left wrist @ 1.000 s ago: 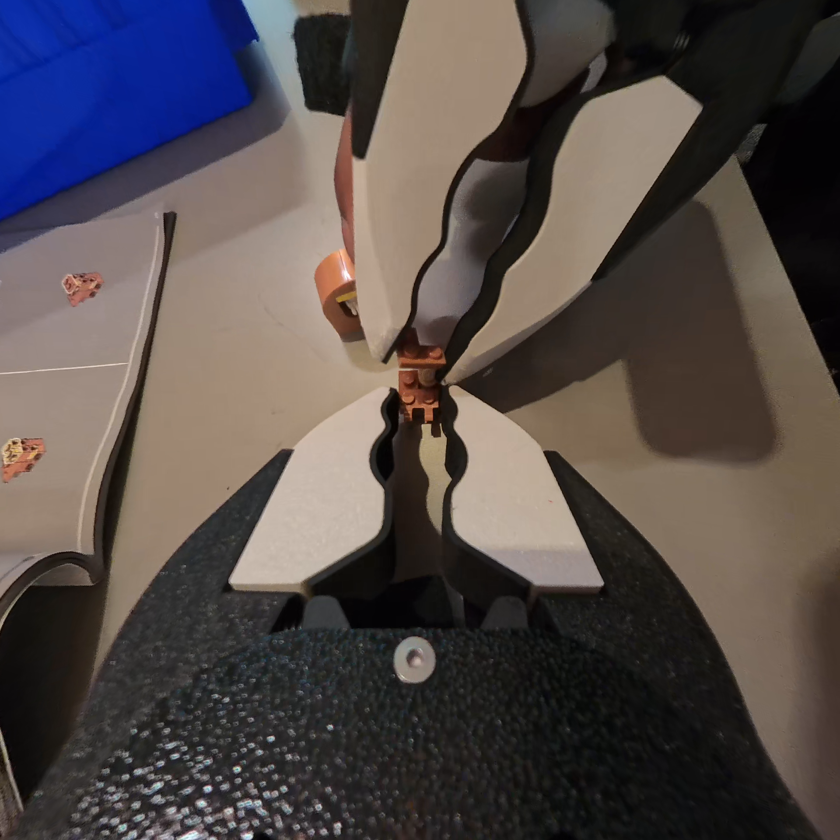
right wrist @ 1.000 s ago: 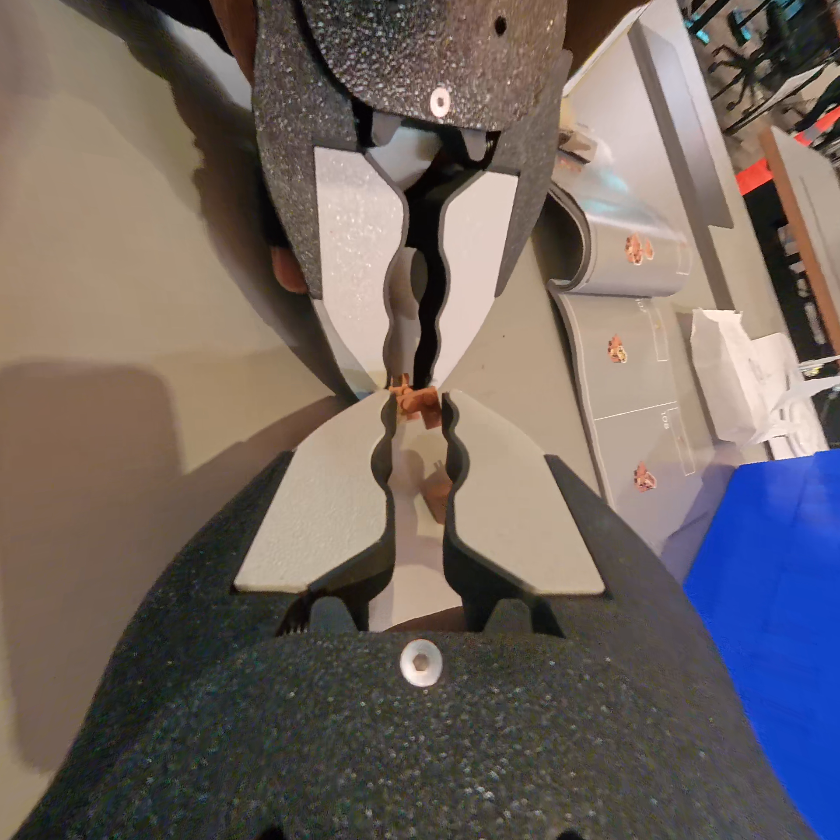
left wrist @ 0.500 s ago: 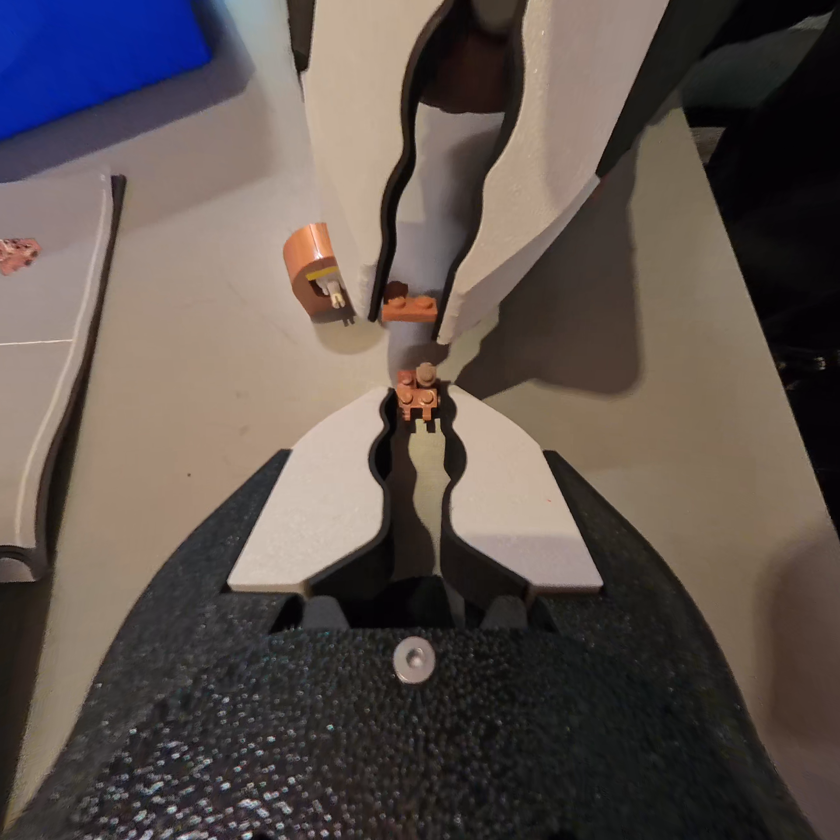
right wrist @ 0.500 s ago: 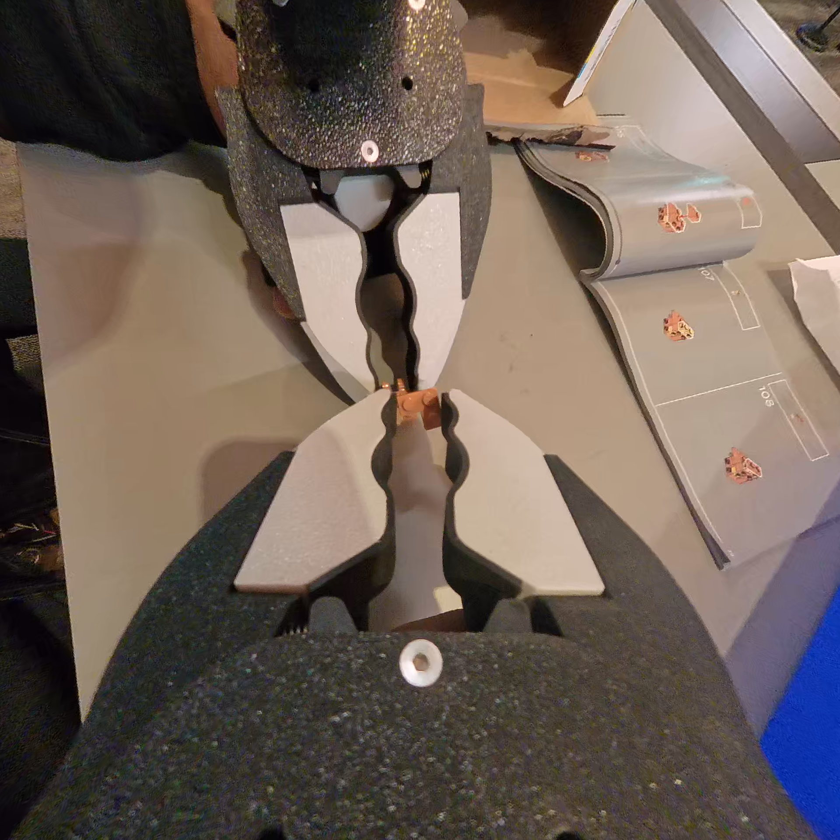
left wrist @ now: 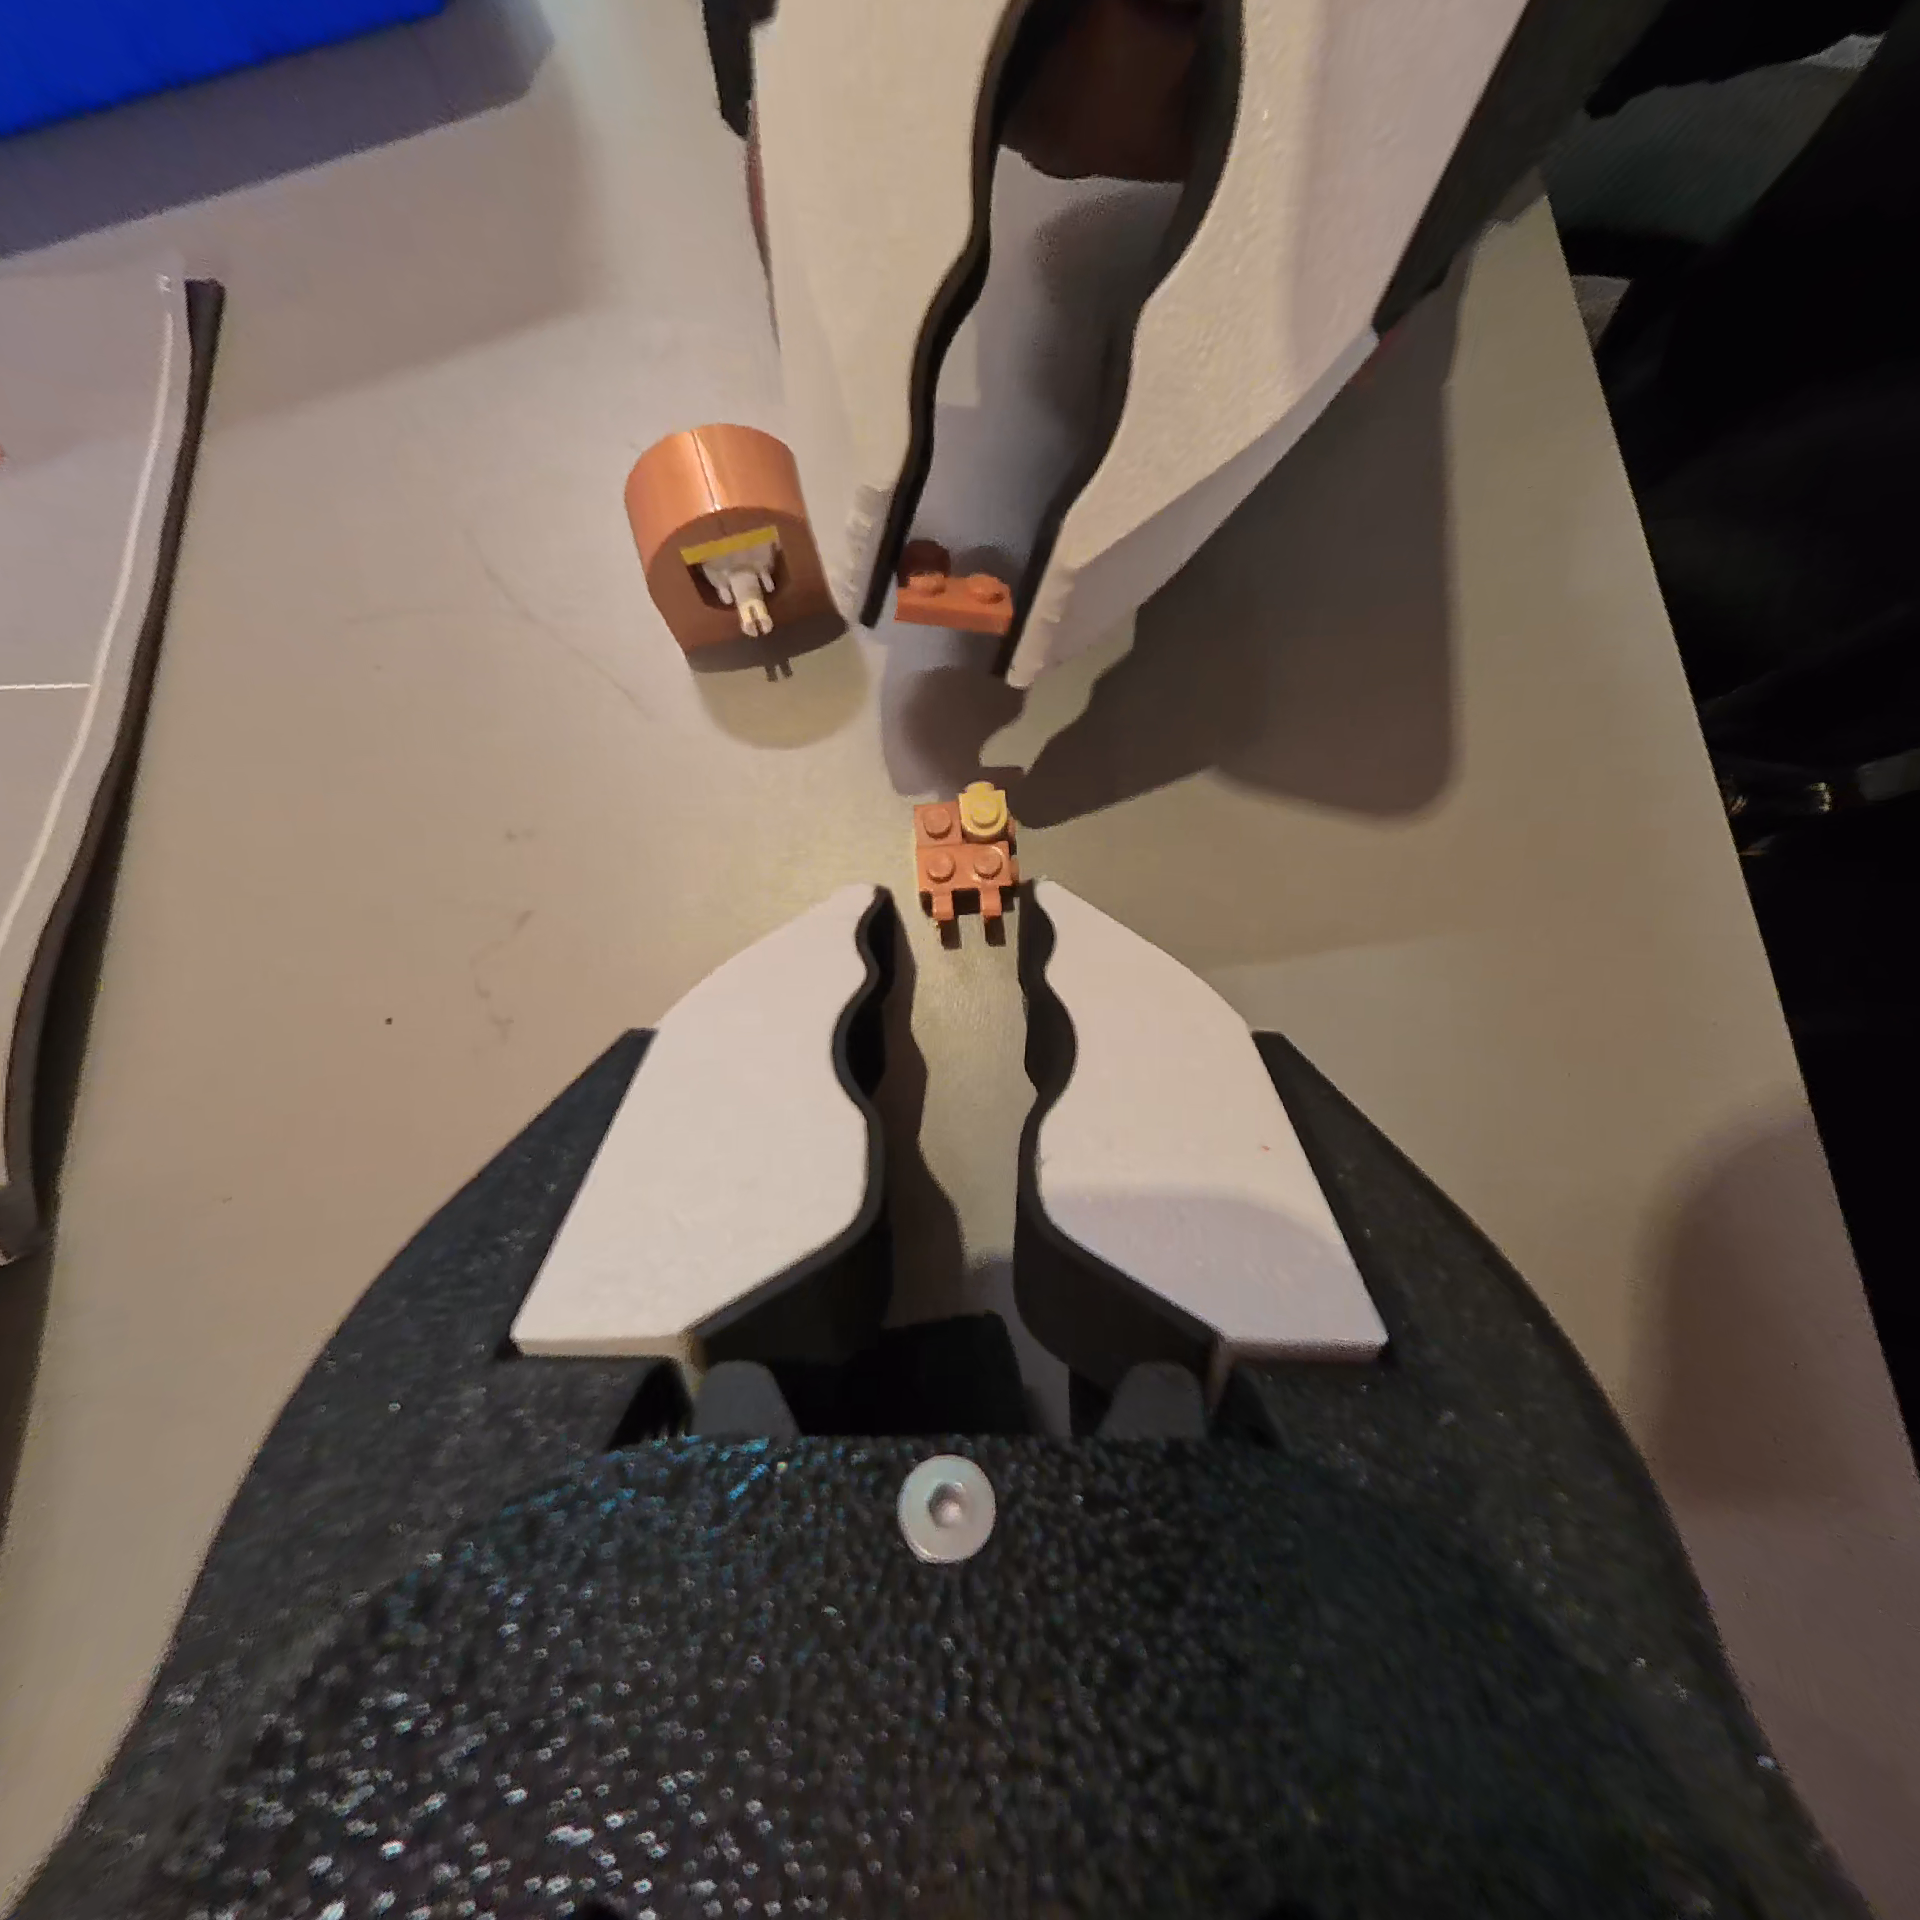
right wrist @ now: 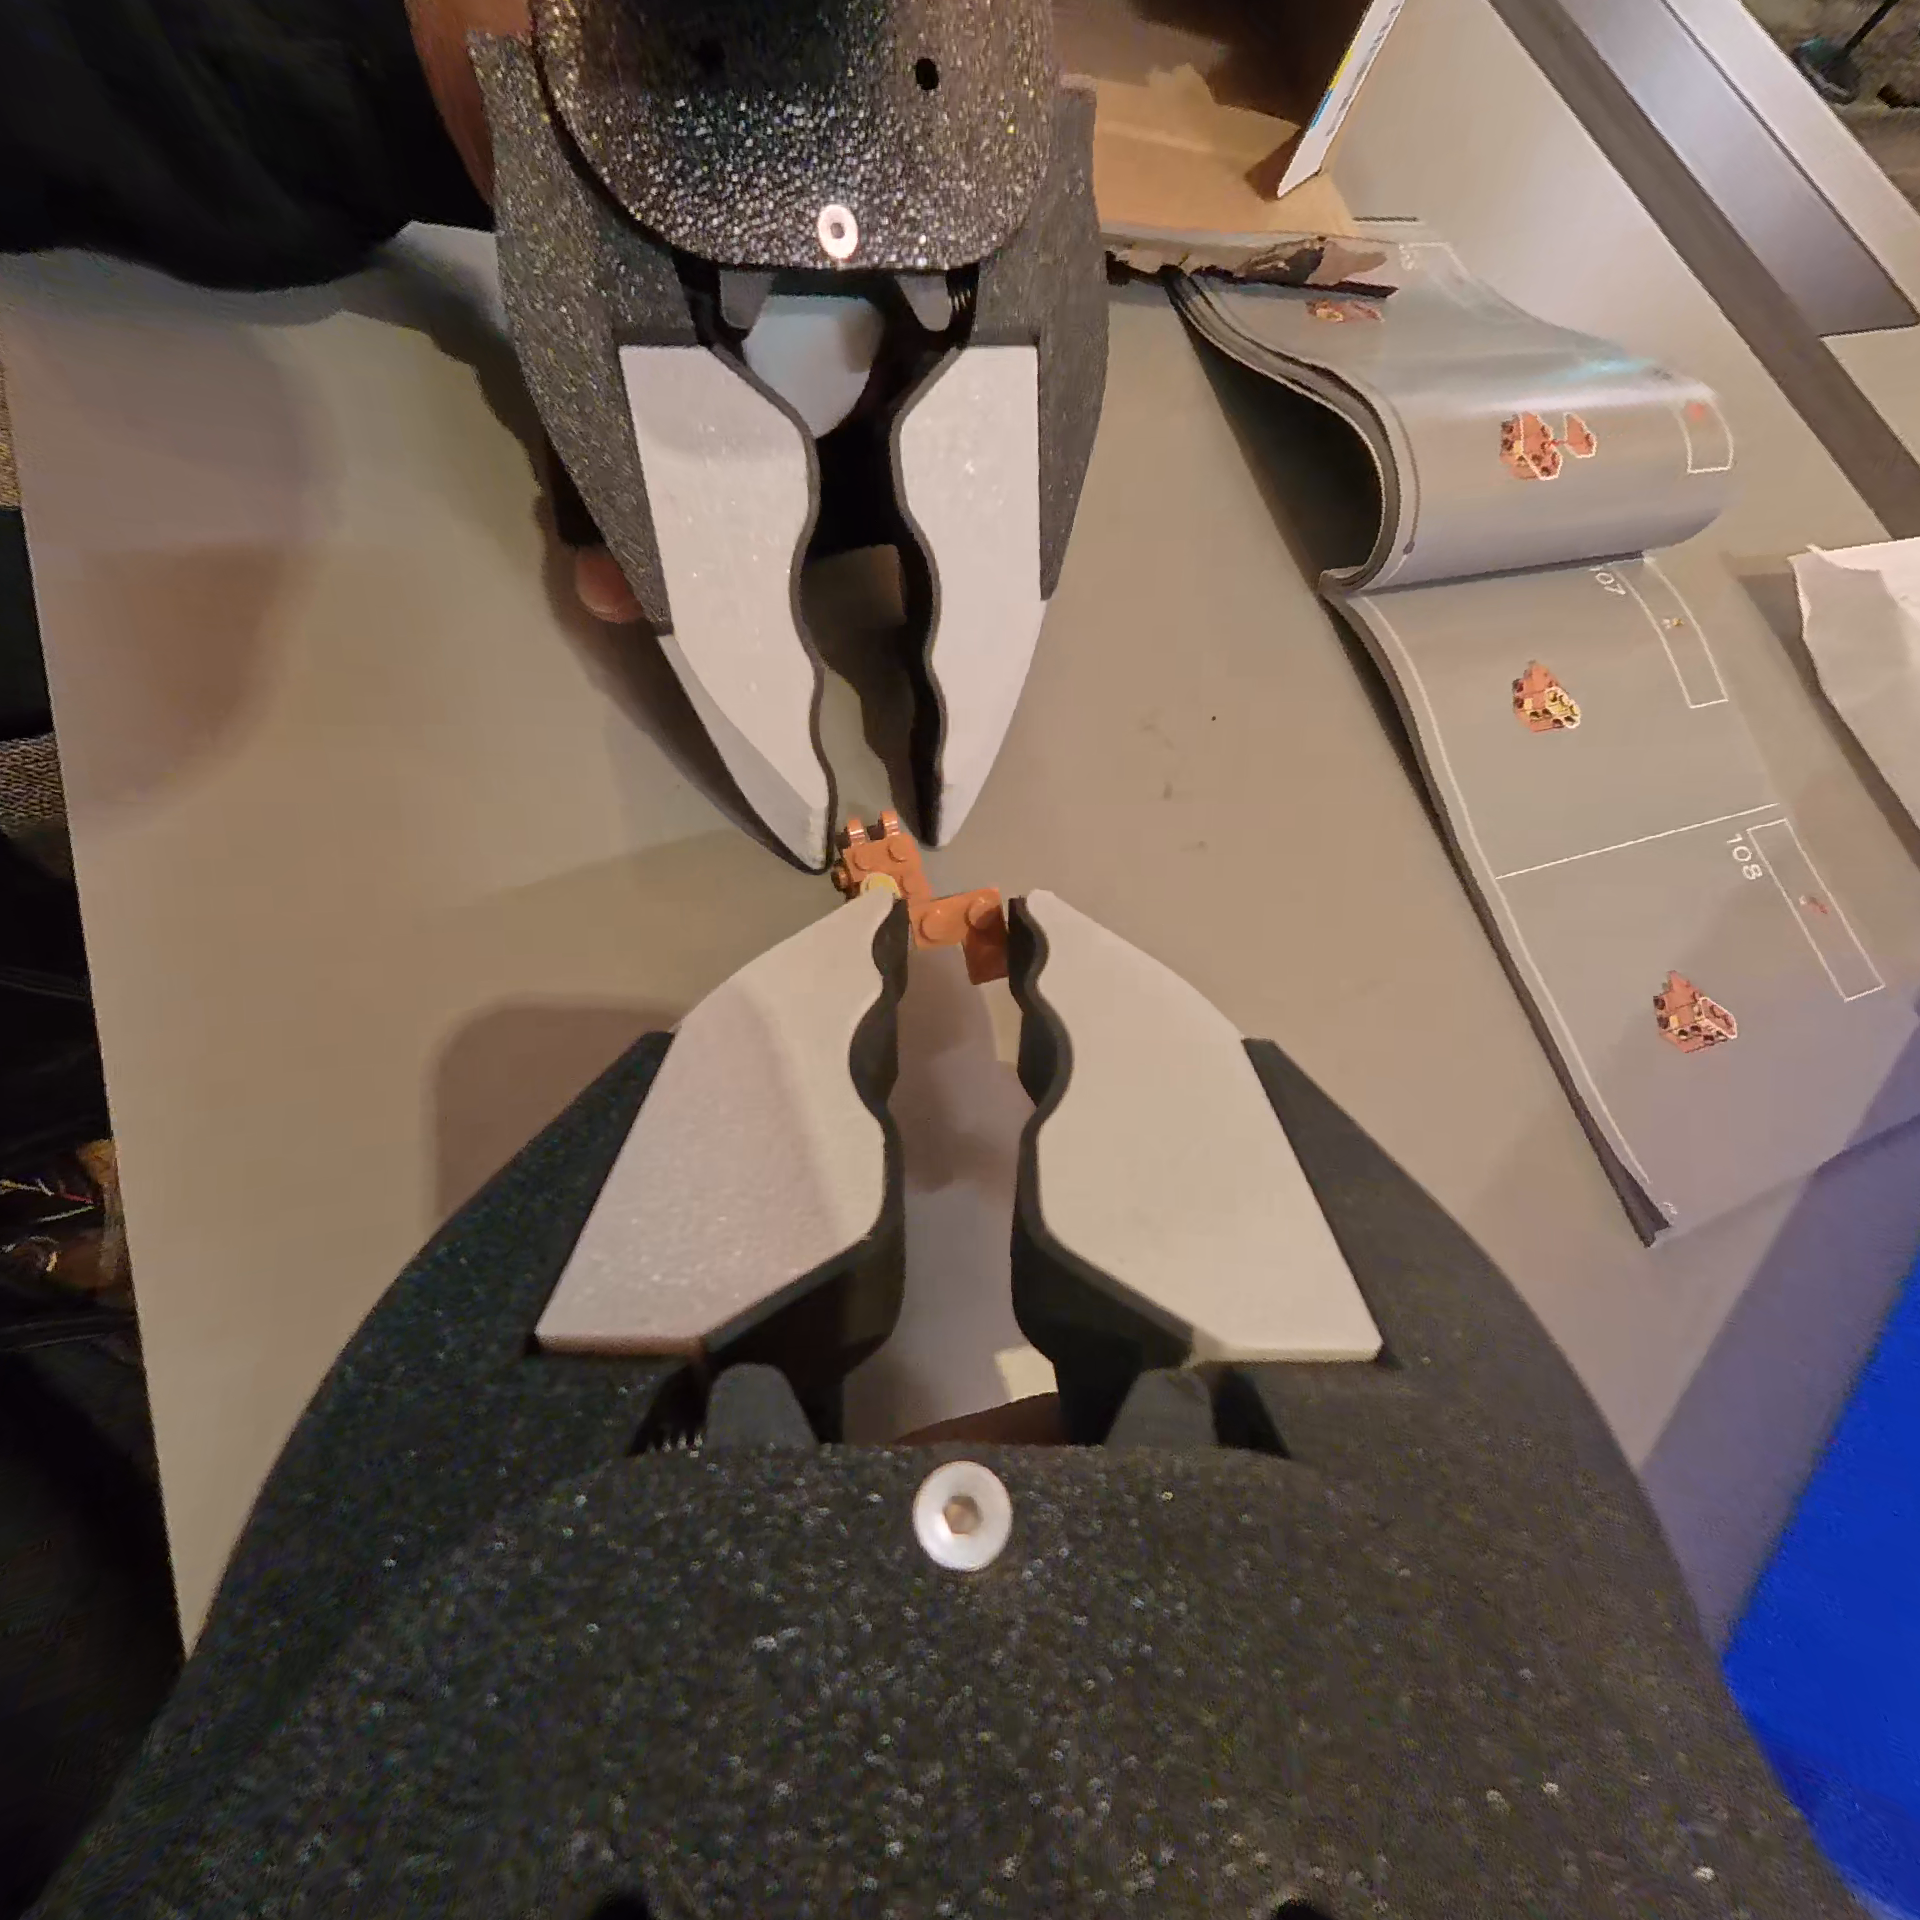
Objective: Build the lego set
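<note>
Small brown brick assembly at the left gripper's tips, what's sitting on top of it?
A tan round piece sits on one far stud of the brown assembly; the other three studs are bare. Its underside, against the table, is hidden.

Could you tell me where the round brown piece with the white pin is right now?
In the left wrist view, the round brown piece lies on the table, upper centre, left of the right gripper.

Plain grey tabletop [left wrist: 436,831], dim surroundings

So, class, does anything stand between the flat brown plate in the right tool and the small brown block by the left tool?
Nothing visible does. Only bare table shows between the plate and the block; the round brown piece lies off to one side.
</note>
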The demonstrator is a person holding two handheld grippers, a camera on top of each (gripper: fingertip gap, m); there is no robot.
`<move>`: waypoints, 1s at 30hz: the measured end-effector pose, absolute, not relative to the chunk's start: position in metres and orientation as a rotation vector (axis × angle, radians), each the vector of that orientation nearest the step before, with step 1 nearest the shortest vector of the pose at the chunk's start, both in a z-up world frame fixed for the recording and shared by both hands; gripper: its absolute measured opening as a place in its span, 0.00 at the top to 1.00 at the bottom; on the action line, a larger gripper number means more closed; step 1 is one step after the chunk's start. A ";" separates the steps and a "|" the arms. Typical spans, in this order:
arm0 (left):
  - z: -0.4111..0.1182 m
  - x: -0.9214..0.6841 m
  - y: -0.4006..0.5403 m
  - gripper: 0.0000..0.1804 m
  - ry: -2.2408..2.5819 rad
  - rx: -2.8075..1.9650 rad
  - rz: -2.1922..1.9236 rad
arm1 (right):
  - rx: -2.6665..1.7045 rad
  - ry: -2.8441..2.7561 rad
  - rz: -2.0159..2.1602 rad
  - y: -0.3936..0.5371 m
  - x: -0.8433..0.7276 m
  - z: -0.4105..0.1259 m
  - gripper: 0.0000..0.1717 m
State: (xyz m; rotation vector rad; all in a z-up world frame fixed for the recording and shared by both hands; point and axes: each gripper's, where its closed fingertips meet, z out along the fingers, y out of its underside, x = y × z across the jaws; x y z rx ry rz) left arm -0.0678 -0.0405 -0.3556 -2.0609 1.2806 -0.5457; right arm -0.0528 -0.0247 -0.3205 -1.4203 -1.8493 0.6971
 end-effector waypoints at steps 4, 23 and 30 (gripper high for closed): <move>-0.355 -0.066 -0.037 0.88 1.252 -2.064 -0.542 | -1.419 -1.856 0.700 -0.027 -0.053 -0.323 0.90; -0.354 -0.063 -0.033 0.91 1.172 -2.117 -0.561 | -1.406 -1.872 0.641 -0.027 -0.052 -0.330 0.90; -0.351 -0.060 -0.033 0.91 1.182 -2.085 -0.568 | -1.376 -1.894 0.615 -0.029 -0.059 -0.330 0.90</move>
